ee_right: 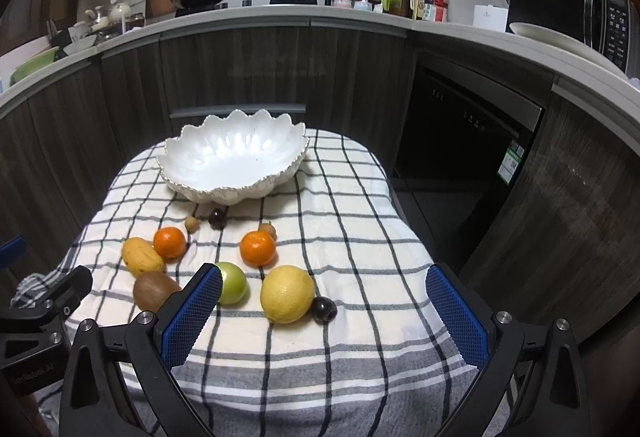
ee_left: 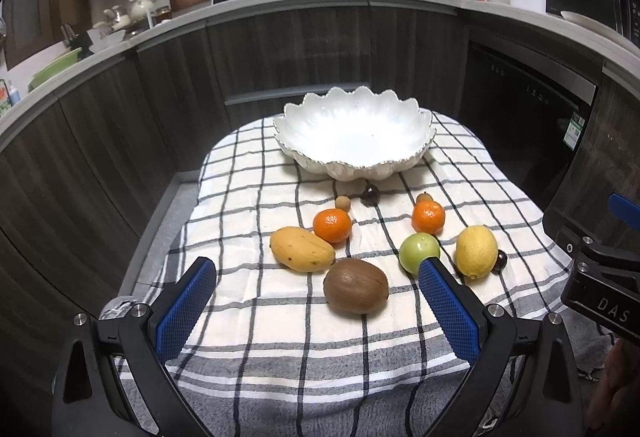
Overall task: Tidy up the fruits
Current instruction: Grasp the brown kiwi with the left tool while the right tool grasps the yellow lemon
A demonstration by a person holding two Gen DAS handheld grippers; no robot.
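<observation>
Fruits (ee_left: 355, 291) loose on checked cloth (ee_left: 280, 349)

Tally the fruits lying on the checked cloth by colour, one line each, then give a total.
Orange: 2
Yellow, the mango and the lemon: 2
Green: 1
Brown, the kiwi: 1
Small tan: 2
Small dark: 2
Total: 10, all on the cloth; none in the white bowl.
</observation>
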